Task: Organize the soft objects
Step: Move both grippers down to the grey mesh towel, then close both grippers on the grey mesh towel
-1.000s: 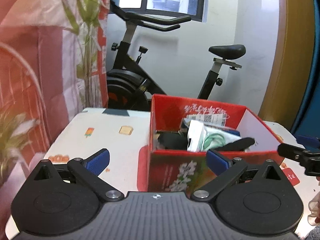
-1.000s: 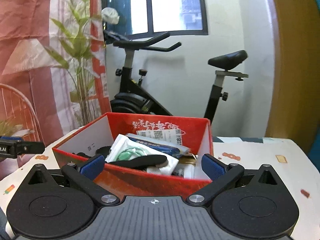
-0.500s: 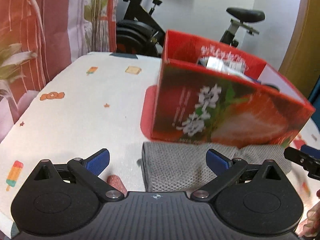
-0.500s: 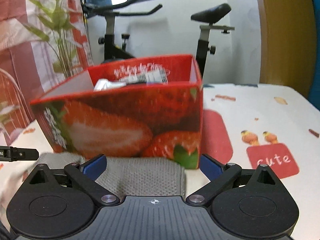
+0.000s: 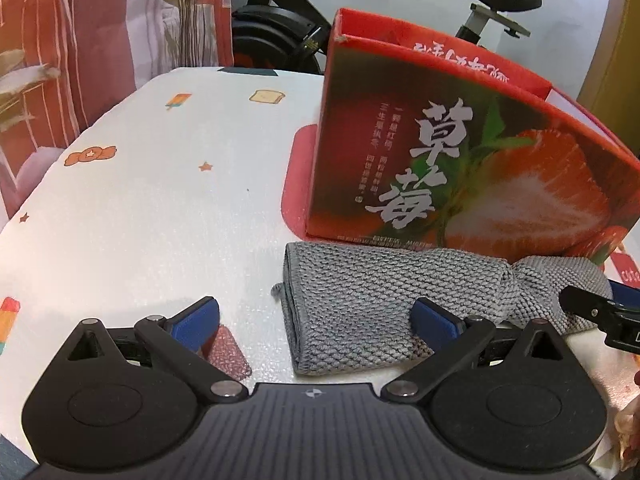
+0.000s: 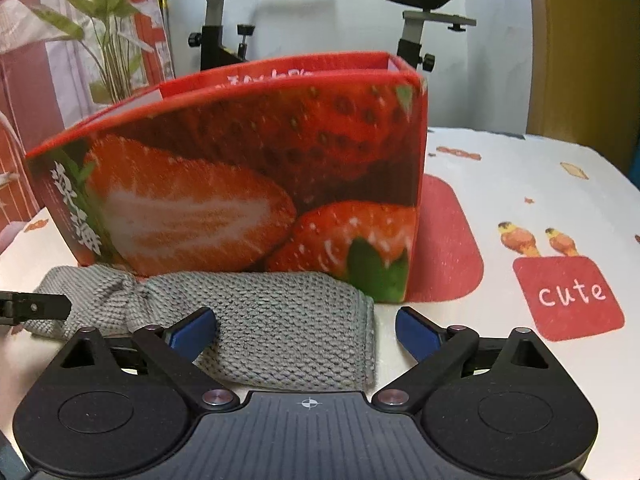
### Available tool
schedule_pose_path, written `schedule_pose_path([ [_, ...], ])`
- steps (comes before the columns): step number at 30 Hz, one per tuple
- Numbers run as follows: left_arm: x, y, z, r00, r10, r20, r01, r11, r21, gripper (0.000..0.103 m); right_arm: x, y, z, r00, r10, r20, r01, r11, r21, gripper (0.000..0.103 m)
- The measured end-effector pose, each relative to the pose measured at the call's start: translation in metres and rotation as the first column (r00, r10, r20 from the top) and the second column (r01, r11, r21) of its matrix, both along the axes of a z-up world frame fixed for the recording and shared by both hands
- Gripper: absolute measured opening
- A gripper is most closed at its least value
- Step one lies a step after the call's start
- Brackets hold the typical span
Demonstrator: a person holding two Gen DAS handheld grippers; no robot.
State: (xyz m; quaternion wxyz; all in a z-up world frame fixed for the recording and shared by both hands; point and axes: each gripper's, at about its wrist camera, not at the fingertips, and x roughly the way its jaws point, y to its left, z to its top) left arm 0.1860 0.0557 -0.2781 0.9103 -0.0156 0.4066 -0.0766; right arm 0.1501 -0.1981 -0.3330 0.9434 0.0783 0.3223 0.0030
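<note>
A grey knitted cloth [image 5: 360, 300] lies folded on the table just in front of a red strawberry-printed box [image 5: 460, 176]. My left gripper [image 5: 316, 314] is open low over the cloth's left end, with one pad beside the cloth and the other above it. In the right wrist view the same cloth [image 6: 280, 320] stretches along the box [image 6: 248, 184]. My right gripper [image 6: 306, 326] stands wide with its jaws closing. The cloth's right end lies between them, and the right pad is still apart from it. The box's contents are hidden from both views.
The table wears a white cloth [image 5: 140, 200] with small cartoon prints and a red "cute" patch [image 6: 568, 296]. An exercise bike [image 6: 420, 8], a plant [image 6: 108, 40] and a red-striped curtain [image 5: 48, 60] stand behind it. A hand [image 5: 628, 420] shows at the lower right.
Both grippers have sunk and tipped downward. The views went from the box's open top to its front wall and the grey cloth. The right jaws have narrowed a little.
</note>
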Motion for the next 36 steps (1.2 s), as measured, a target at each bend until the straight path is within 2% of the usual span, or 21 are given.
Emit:
schedule_pose_path([
  [7,-0.002,-0.009,-0.003,1.000,-0.013,0.016,0.012,0.998,0.063,0.103,0.003,0.000,-0.007,1.000,0.009,-0.020,-0.009,1.000,0.005,0.094],
  [16,-0.003,-0.011,-0.003,1.000,0.008,0.029,-0.010,0.998,0.069,0.103,0.002,0.005,-0.008,0.999,0.022,-0.024,-0.022,1.000,-0.015,0.095],
  [18,-0.003,-0.012,-0.002,1.000,0.009,0.025,-0.011,0.998,0.069,0.103,0.002,0.006,-0.009,0.999,0.021,-0.024,-0.022,1.000,-0.017,0.092],
  [23,-0.002,-0.011,-0.001,1.000,0.004,0.016,-0.006,0.998,0.070,0.103,0.001,0.010,-0.008,0.999,0.039,-0.014,-0.039,0.999,-0.020,0.079],
  [28,0.001,-0.007,0.000,1.000,-0.005,0.010,0.004,0.999,0.051,0.102,0.000,0.014,-0.007,0.998,0.059,-0.007,-0.059,0.998,-0.029,0.074],
  [31,0.000,-0.007,0.001,1.000,-0.023,0.016,0.022,0.999,0.031,0.094,-0.001,0.013,-0.006,0.998,0.067,-0.003,-0.067,0.998,-0.020,0.069],
  [33,-0.001,-0.009,0.002,0.998,-0.054,0.023,0.053,0.998,0.022,0.075,-0.001,0.014,-0.006,0.997,0.074,-0.001,-0.074,0.997,-0.020,0.067],
  [36,-0.003,-0.013,0.002,0.996,-0.080,0.030,0.080,0.997,0.013,0.060,-0.001,0.013,-0.005,0.997,0.080,0.001,-0.080,0.997,-0.014,0.062],
])
